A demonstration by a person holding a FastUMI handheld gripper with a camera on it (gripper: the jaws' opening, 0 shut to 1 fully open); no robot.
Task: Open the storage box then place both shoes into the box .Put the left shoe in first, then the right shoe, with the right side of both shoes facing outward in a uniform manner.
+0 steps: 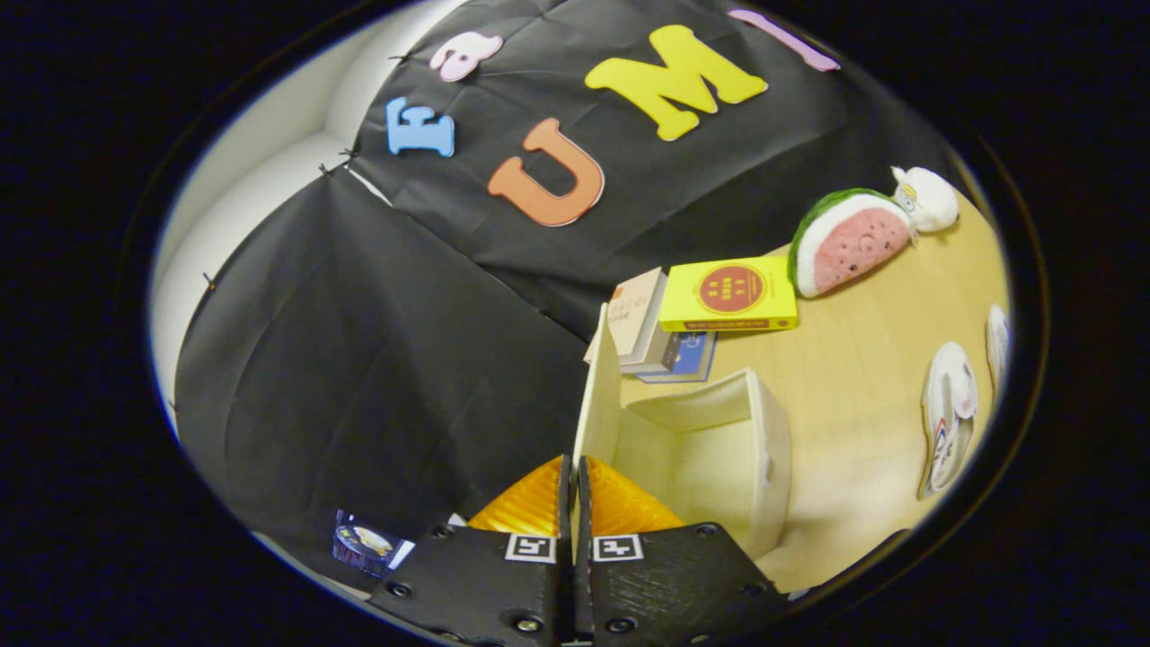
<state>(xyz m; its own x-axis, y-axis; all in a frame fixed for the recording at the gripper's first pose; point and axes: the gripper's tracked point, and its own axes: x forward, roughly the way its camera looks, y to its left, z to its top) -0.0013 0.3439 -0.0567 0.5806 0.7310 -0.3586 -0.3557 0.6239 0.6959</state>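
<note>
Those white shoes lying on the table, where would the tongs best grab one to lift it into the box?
Probably by the rim of the foot opening on the nearer shoe, coming down from above. It lies on the wooden table, so that rim is a thin edge that two fingers can pinch. For now the tongs are closed on the lid of the open storage box.

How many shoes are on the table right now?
2, both on the wooden table beyond the open storage box: one white shoe and a second shoe just past it, partly cut off. The claw is pinching the box's lid.
</note>
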